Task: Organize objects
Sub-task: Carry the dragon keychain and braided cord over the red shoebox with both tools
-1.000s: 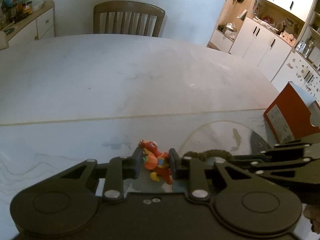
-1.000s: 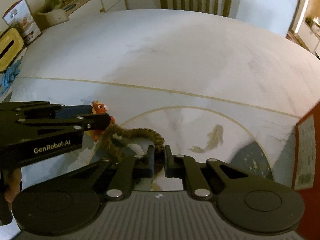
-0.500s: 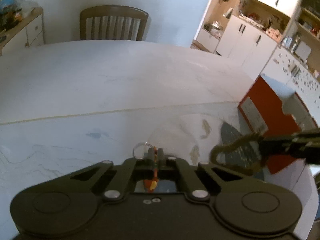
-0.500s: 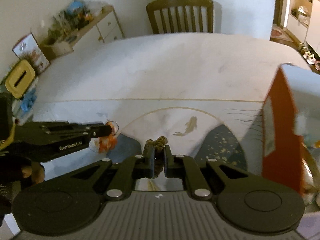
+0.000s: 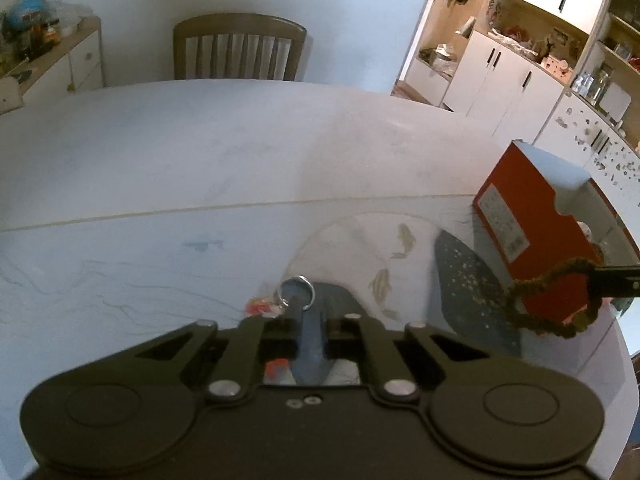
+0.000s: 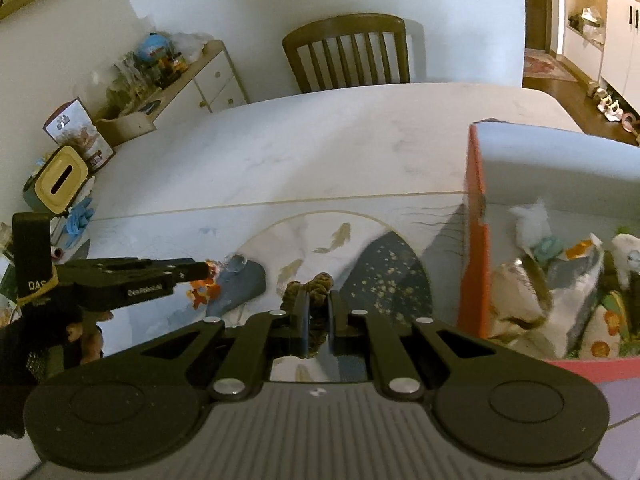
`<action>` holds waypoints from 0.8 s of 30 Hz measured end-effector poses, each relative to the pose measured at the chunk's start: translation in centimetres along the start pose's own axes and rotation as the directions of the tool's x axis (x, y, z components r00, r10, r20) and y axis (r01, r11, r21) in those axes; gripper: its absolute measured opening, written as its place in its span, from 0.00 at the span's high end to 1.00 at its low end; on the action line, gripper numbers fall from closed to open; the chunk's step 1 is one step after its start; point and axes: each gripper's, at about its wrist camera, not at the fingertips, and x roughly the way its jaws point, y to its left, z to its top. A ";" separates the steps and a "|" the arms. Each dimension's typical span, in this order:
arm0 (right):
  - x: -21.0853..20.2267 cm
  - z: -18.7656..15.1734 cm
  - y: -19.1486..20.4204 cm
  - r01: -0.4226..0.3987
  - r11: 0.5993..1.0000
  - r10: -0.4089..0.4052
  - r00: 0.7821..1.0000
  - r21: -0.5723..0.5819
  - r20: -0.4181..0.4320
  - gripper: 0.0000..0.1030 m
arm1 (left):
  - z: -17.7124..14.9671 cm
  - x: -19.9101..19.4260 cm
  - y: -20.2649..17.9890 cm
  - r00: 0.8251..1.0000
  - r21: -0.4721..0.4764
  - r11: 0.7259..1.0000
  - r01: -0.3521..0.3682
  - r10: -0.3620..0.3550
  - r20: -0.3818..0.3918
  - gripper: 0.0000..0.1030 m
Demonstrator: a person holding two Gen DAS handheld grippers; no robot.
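White marble table point(image 5: 240, 152), red box point(image 6: 474, 264) as reference: my right gripper point(image 6: 318, 312) pinches the brown scrunchie point(image 6: 314, 286) just left of it, left gripper point(image 5: 310, 320) clamps the orange keychain toy point(image 6: 202, 290) further left; either dangling item could snag the box wall and drop outside.

Smooth, faintly glossy marble-look table point(image 6: 320, 152); wooden chair point(image 6: 348, 52); fuzzy brown cloth loop point(image 5: 552, 304); probably cardboard red box point(image 5: 524, 240).

The left gripper point(image 5: 310, 320) pinches an orange keychain toy point(image 5: 262, 307) (ring uppermost) above the white table point(image 5: 200, 168).
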 end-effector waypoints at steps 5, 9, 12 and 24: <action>-1.1 -0.4 -0.9 -0.009 1.000 0.008 1.000 0.006 0.006 0.92 | -0.2 0.3 -0.3 0.999 0.007 0.999 -0.050 0.050 -0.005 0.76; -1.7 -0.8 -1.4 -0.011 1.000 0.011 1.000 0.010 0.004 0.92 | -0.5 1.0 0.2 0.995 -0.024 0.995 -0.093 0.093 -0.022 0.36; -2.0 -1.1 -1.9 -0.007 1.000 0.007 1.000 0.016 0.001 0.92 | -0.8 1.9 0.7 0.991 -0.030 0.992 -0.126 0.125 -0.037 0.40; -2.1 -1.5 -2.2 0.001 1.000 -0.001 1.000 0.028 -0.007 0.92 | -1.8 3.6 0.4 0.988 -0.001 0.990 -0.140 0.140 -0.059 0.53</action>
